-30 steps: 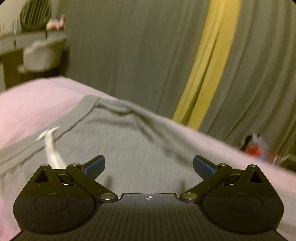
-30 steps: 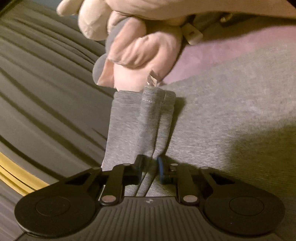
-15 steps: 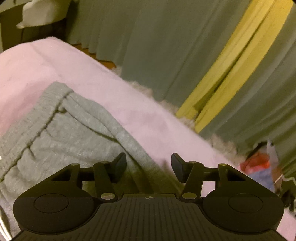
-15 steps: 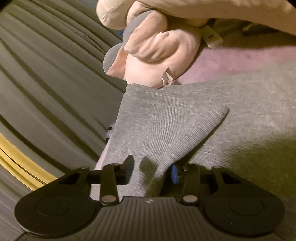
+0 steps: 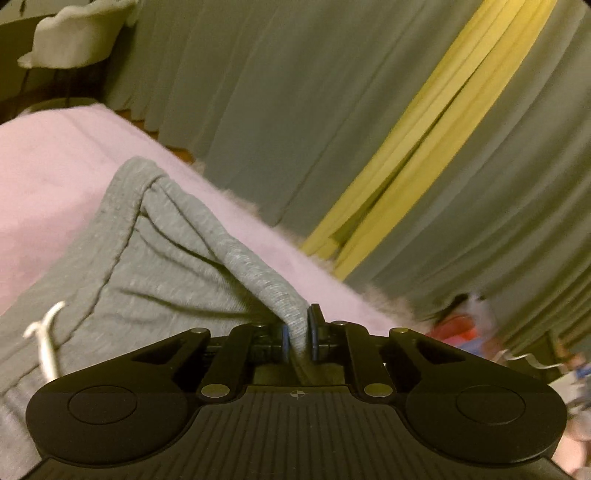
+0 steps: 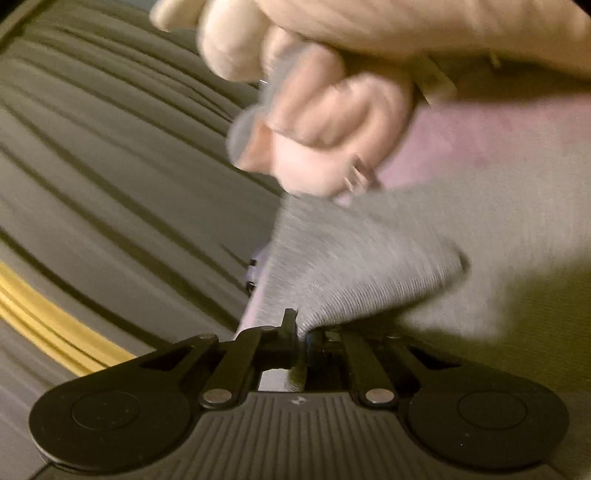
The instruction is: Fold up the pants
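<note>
Lifting grey pants (image 5: 155,266) off the pink bed (image 5: 55,155): left claw (image 5: 296,334) pinches the waistband edge, right claw (image 6: 301,332) clamps a leg-end fold near a plush toy (image 6: 325,122). Next: carry both edges across together, keeping cloth taut.

Grey-green curtains (image 5: 266,110) with yellow stripe (image 5: 424,147), pale chair (image 5: 77,33), pink bedcover (image 5: 55,155), dim warm light

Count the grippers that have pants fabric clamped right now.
2. The left gripper pinches a raised fold of the grey pants near the waistband; the right gripper pinches a lifted corner of them beside the plush toy.
</note>
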